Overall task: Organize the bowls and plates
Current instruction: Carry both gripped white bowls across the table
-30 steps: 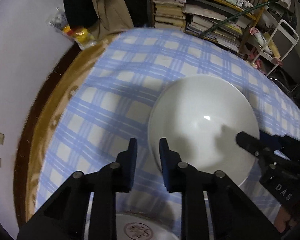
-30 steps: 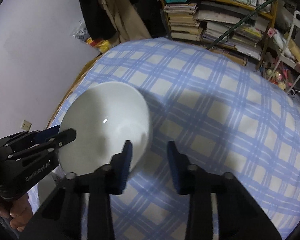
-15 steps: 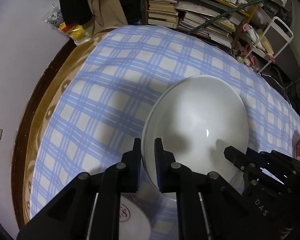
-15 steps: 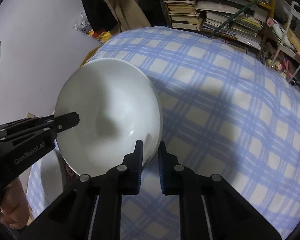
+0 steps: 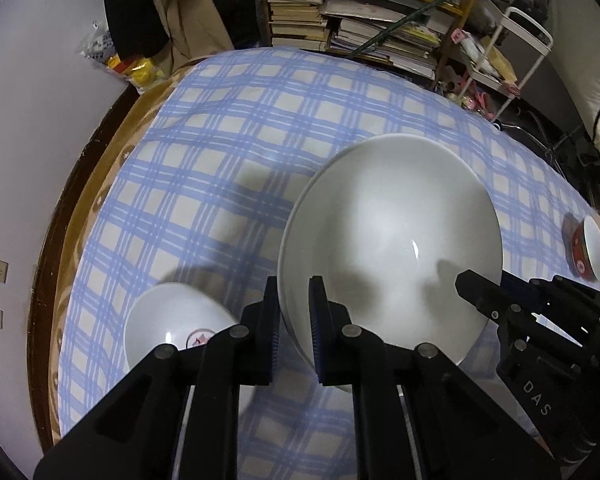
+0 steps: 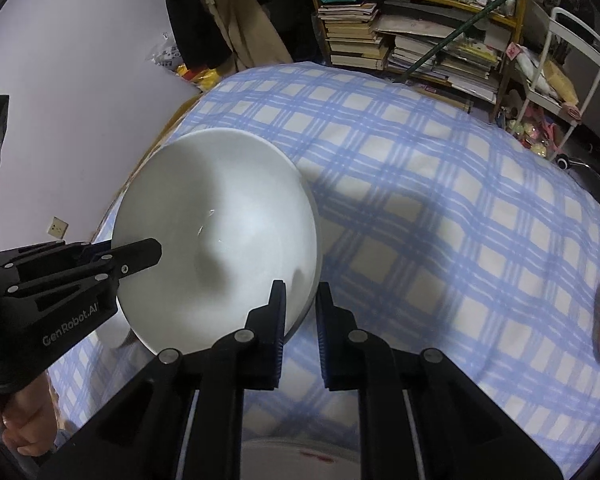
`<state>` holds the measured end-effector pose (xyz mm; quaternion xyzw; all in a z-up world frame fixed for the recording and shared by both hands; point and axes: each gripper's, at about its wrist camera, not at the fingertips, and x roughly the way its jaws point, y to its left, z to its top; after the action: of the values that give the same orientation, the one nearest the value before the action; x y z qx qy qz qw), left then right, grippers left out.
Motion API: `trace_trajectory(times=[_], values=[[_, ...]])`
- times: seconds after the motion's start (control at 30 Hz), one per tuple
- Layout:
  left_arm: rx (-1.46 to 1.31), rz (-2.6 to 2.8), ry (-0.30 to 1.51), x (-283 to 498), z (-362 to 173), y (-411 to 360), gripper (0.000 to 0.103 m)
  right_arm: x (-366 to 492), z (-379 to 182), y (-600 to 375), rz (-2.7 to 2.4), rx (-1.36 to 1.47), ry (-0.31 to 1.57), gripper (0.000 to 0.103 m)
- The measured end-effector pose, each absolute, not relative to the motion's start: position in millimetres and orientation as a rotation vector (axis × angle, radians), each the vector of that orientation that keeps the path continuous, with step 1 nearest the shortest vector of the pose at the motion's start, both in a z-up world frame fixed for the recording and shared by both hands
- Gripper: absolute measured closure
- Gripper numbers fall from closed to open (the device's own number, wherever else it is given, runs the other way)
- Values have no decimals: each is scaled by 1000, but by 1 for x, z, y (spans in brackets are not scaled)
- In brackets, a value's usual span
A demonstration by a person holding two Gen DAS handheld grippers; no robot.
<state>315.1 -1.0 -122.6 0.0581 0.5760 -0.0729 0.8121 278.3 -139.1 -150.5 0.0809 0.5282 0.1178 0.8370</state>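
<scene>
your left gripper point(image 5: 293, 322) and right gripper point(image 6: 299, 326) each clamp the white bowl's point(image 5: 388, 236) rim; bowl tilted, mouth up. checked cloth point(image 5: 228, 168) below, bookshelf point(image 5: 364, 28) far.

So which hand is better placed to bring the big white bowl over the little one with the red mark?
Left, probably: both grip the big bowl by its rim, but the small bowl sits just beside the left gripper, away from the right gripper.
</scene>
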Motion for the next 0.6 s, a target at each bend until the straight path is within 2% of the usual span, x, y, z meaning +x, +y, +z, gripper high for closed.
trace_trajectory(times=[0.3,0.6], values=[[147,-176,1254,280,-132,-17,90,241,-149,-155,202,185,1095,87],[134,-156,1314,279,-164,-16,90,234,-187,-156,209,205,1137,87]])
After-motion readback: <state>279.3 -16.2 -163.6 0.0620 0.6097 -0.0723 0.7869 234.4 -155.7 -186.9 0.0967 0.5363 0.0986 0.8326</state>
